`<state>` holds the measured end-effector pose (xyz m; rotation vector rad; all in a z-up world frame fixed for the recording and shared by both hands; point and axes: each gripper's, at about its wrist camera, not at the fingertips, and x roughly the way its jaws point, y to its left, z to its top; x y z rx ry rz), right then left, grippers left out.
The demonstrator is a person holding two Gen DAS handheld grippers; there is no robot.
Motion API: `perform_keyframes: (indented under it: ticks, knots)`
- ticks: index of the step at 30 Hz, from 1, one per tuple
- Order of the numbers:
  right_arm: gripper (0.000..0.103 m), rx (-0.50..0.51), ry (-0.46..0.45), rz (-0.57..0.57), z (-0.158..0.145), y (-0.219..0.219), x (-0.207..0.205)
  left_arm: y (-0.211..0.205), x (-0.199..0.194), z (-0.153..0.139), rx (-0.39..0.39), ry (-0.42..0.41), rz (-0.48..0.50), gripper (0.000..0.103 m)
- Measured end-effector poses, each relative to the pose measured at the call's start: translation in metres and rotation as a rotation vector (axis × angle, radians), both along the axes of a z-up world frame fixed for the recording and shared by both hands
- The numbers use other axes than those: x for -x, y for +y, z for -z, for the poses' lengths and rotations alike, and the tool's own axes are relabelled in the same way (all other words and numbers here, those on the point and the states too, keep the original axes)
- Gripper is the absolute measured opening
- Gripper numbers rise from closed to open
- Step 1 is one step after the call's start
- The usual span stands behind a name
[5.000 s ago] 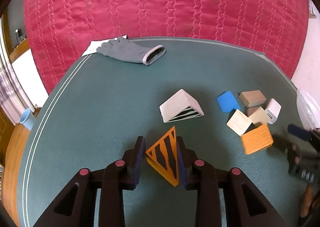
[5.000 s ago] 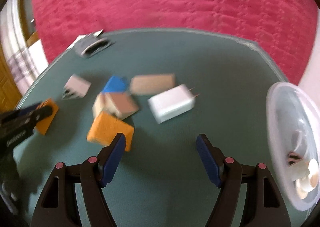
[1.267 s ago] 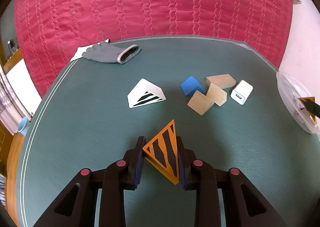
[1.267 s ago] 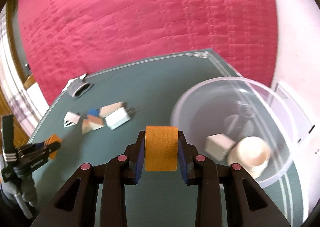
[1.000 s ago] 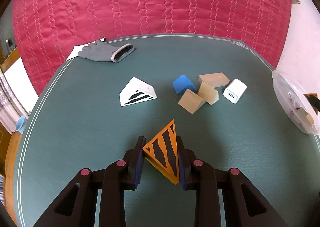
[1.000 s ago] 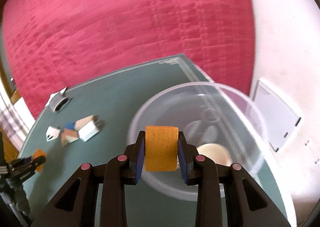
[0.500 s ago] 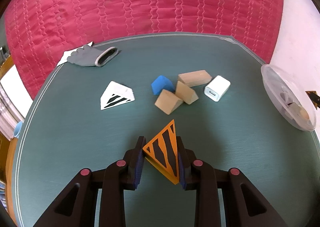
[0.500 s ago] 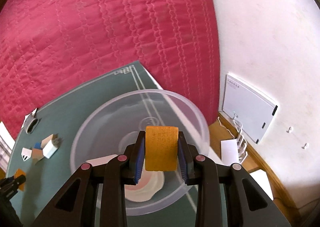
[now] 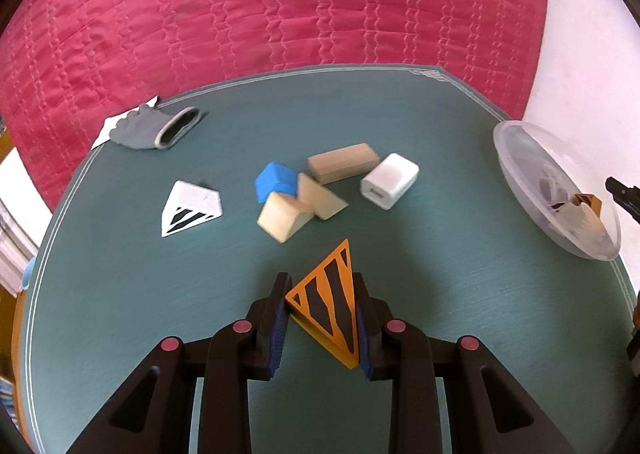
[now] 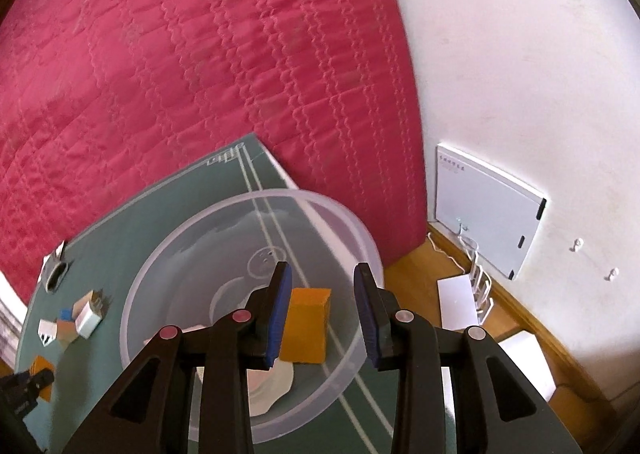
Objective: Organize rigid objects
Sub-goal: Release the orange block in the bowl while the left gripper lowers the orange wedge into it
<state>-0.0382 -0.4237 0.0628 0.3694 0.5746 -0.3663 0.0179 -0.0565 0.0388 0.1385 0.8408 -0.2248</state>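
Right gripper fingers stand parted above the clear bowl, the orange block loose between them, apparently dropping in. Left gripper fingers clamp the orange striped wedge over the desk. Best lift the right gripper straight up, clearing the rim, then carry the wedge across.

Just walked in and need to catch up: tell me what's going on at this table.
A person is sorting small blocks into a clear bowl. The right hand-held gripper is open over the bowl, with an orange block between its jaws, apparently just let go. The left hand-held gripper is shut on an orange striped wedge. Wooden blocks, a blue block, a white charger and a white wedge wait on the mat.
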Motion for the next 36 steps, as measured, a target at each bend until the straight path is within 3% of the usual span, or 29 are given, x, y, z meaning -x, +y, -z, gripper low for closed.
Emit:
perform_keyframes:
  ticks: [28, 36]
  knots:
    - [0.034, 0.021, -0.080, 0.031, -0.001, 0.009, 0.015, -0.140, -0.018, -0.031, 0.040, -0.076, 0.288, 0.030]
    - [0.034, 0.042, -0.098, 0.023, -0.004, 0.015, 0.016, -0.169, -0.028, -0.029, 0.070, -0.057, 0.343, 0.030]
